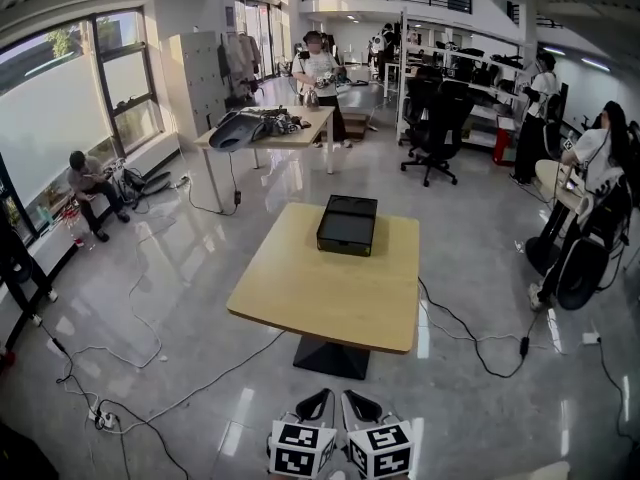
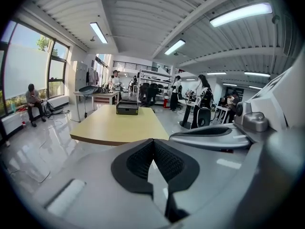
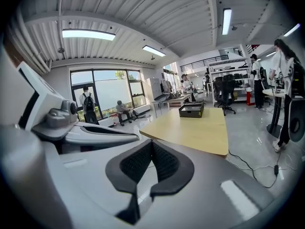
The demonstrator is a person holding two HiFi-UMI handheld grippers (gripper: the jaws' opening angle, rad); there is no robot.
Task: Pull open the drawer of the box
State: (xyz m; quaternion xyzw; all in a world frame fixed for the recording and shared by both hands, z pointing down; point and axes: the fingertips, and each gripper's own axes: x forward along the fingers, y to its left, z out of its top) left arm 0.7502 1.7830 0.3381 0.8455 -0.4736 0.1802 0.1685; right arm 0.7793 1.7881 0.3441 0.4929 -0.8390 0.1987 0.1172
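The black box (image 1: 347, 225) sits at the far end of a light wooden table (image 1: 330, 293), its drawer front not discernible from here. Both grippers hang low at the bottom of the head view, well short of the table and side by side. My left gripper (image 1: 320, 402) is shut with nothing in it, and my right gripper (image 1: 357, 403) is shut and empty too. In the left gripper view the jaws (image 2: 153, 140) meet, with the box (image 2: 127, 108) far ahead. The right gripper view shows its pads (image 3: 151, 142) closed, and the box (image 3: 191, 110) distant on the table.
Cables (image 1: 150, 348) trail over the glossy floor left of the table, and another cable (image 1: 480, 348) runs to its right. A second table (image 1: 265, 128) and office chairs (image 1: 435, 118) stand beyond. Several people stand or sit around the room's edges.
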